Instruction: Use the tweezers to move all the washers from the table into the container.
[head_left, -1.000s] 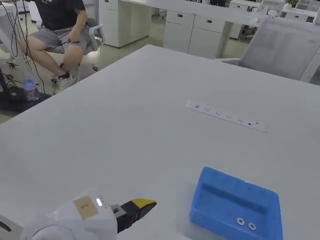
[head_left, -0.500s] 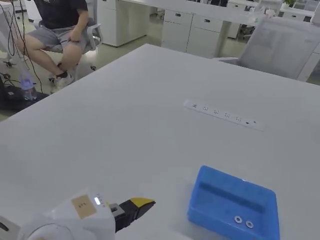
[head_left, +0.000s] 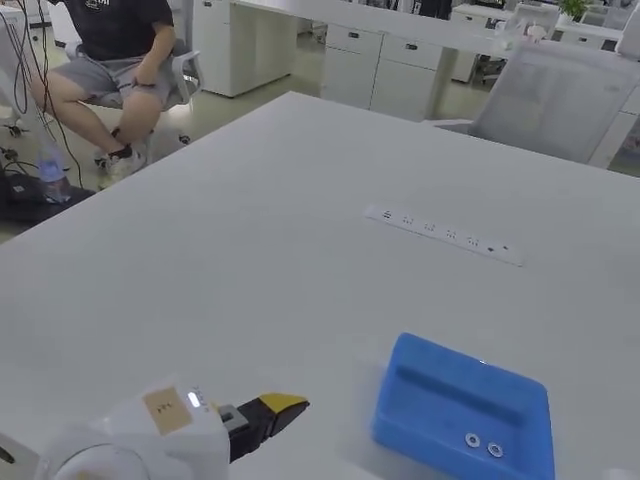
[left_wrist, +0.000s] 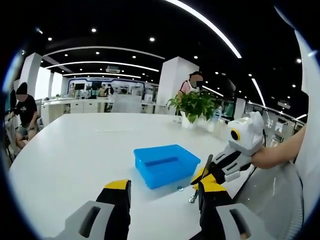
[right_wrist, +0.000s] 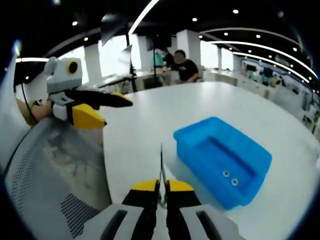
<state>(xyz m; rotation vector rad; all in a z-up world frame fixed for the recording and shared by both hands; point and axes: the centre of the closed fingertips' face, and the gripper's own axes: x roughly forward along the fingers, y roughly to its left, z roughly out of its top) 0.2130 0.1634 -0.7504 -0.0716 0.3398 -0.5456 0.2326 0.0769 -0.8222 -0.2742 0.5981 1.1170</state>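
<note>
The washers (head_left: 472, 440) are small, flat metal rings with a bright sheen. I judge them light, hard and slick, likely to skate on the smooth tabletop (head_left: 250, 260) or spring free if pinched hard. The surest hold looks to be across the ring's band, one tweezer tip through the hole and one outside, with gentle pressure.

Two of them lie side by side inside the blue container (head_left: 392, 405), close to one of its corners. The container stands near the tabletop's edge closest to the person. In the left gripper view, two loose washers (left_wrist: 180, 188), or so these shiny bits appear, lie on the tabletop just beside the container's wall.

The right hand-held gripper (right_wrist: 162, 185) has its jaws together, clamped on the thin tweezers (right_wrist: 161, 160), which point out over the tabletop beside the container. The left hand-held gripper (left_wrist: 165, 186) has its jaws apart and holds nothing.
</note>
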